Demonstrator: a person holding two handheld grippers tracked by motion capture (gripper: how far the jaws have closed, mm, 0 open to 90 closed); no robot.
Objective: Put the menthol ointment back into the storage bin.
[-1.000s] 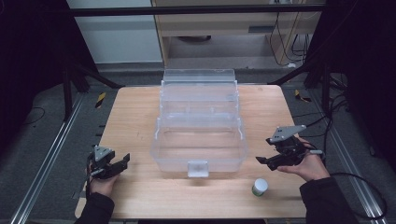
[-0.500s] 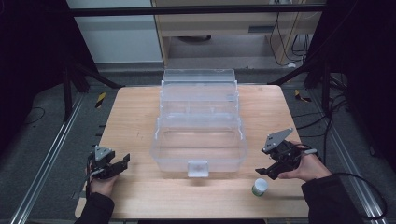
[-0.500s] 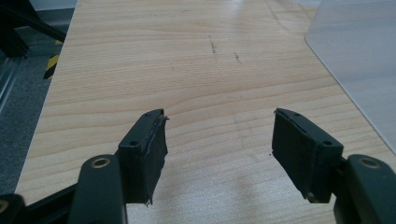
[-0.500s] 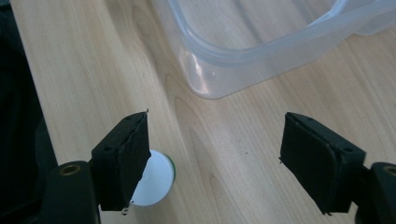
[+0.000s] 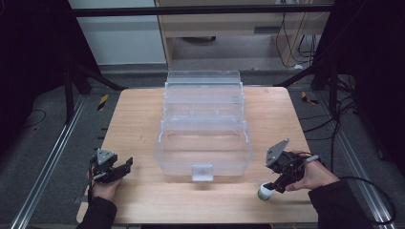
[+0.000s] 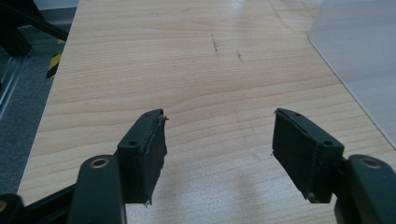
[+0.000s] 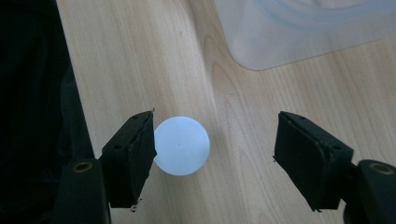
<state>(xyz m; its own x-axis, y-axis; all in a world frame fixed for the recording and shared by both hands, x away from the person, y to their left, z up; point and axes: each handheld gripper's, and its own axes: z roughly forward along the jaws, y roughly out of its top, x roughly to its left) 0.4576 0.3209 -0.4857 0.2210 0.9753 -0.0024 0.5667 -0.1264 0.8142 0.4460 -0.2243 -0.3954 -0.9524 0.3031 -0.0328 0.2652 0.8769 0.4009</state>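
Nearest the person, the right tool (image 5: 276,187) stood with its jaws wide apart over a small white-capped bottle (image 5: 264,192), just off the front right corner of the clear plastic organizer box (image 5: 203,126). In the right gripper view the round cap (image 7: 181,145) sat between the jaws, close against one jaw and well apart from the other — not gripped. The left tool (image 5: 119,168), off the box's front left corner, was also wide open, with bare wooden surface (image 6: 196,70) between its jaws. Against a second earlier, the right tool had dropped from beside the box toward the bottle; the left tool had not moved.
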